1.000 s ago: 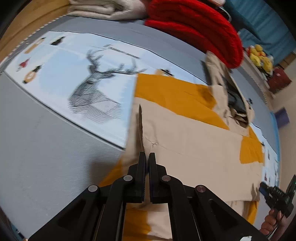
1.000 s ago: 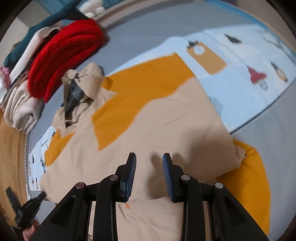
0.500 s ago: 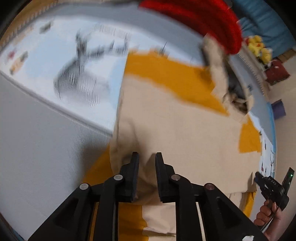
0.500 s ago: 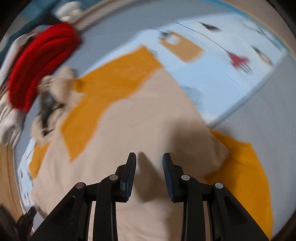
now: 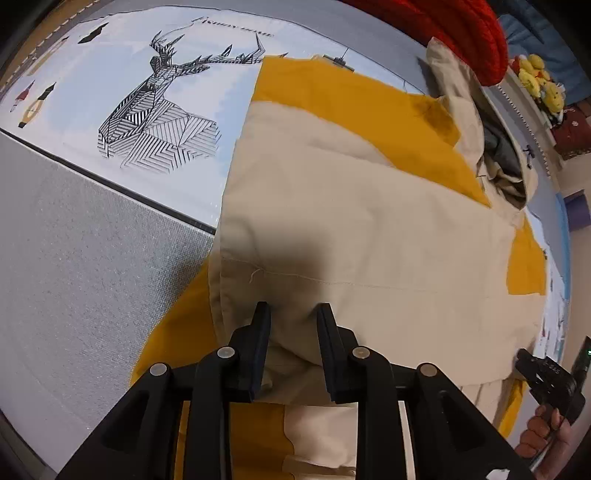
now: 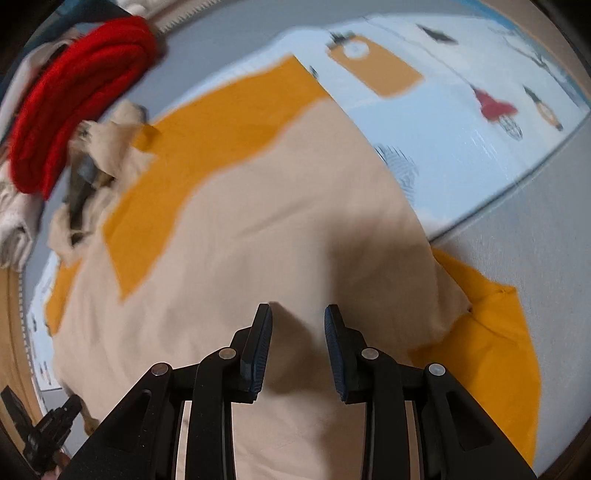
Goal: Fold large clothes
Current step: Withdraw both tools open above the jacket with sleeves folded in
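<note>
Between folds, by the look of it: left tongs [image 5: 291, 314] spread and empty, poised low over the near hem of the beige-and-mustard garment [image 5: 369, 229]; right tongs [image 6: 298, 315] likewise spread and empty, above the same beige panel in the right wrist view; nothing pinched on either side.

Next move, at a guess: a fresh grip on a near edge or corner by each pair, then a carry across toward the far side; calls for a clean bite on the doubled cloth without dragging the layer beneath.

Just ahead of the left tongs, a stitched seam [image 5: 332, 281] with a loose thread; beyond it a broad beige panel, smooth, folded over mustard cloth showing at the near left corner, the far edge and the right side; garment spread flat on a grey padded surface [image 5: 74, 258] and partly over a pale printed sheet with a deer design [image 5: 159, 110].

Farther off, the bunched collar or hood [image 5: 495, 162] of the garment, rumpled, dark lining showing; behind that a red knit [image 5: 461, 26], apart from the work.
</note>
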A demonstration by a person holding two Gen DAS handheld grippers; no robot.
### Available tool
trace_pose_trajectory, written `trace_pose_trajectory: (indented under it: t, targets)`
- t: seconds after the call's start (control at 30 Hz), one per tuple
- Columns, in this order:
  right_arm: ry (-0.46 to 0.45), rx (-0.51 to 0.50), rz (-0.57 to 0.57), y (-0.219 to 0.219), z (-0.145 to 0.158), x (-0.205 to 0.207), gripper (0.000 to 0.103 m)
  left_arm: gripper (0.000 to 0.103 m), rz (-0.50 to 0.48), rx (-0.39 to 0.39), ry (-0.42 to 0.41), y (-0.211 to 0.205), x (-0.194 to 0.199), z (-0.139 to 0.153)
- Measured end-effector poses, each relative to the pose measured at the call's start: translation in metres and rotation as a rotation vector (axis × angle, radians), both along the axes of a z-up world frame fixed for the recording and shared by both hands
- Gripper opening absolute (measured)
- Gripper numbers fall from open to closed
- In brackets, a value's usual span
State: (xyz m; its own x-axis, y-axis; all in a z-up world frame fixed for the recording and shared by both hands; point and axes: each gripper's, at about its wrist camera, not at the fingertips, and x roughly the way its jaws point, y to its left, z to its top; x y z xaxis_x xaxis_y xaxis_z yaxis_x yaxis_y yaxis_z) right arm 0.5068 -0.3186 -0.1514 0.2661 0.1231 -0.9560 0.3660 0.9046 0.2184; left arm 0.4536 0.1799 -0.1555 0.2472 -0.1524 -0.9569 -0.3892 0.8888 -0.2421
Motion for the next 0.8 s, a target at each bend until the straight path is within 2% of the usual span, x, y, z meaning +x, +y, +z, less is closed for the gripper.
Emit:
trace_pose_trajectory:
  t: [0.03, 0.1, 0.2, 0.33, 0.43, 0.57, 0.8]
  targets:
    - [0.01, -0.013, -0.006, -0.002, 0.0, -0.001, 0.031, 0.023, -0.006, 0.019, -0.005, -0.003, 0.001, 0.004]
    - [-0.028, -0.085, 0.024, 0.003, 0.014, -0.001, 0.031, 0.024, -0.027, 0.056, -0.037, -0.011, 0.001, 0.016]
    - [-0.2, -0.245, 0.154, 0.025, 0.058, -0.006, 0.031, 0.026, -0.058, 0.083, -0.104, -0.023, -0.001, 0.035]
    - [-0.345, -0.352, 0.263, 0.055, 0.097, -0.024, 0.031, 0.029, -0.12, 0.143, -0.197, -0.048, -0.009, 0.056]
    - [-0.384, -0.406, 0.32, 0.07, 0.111, -0.039, 0.031, 0.032, -0.152, 0.166, -0.262, -0.065, -0.014, 0.069]
    - [-0.408, -0.418, 0.357, 0.079, 0.121, -0.059, 0.031, 0.041, -0.178, 0.195, -0.346, -0.078, -0.025, 0.084]
    - [-0.409, -0.405, 0.353, 0.08, 0.122, -0.088, 0.031, 0.047, -0.168, 0.219, -0.408, -0.094, -0.041, 0.091]
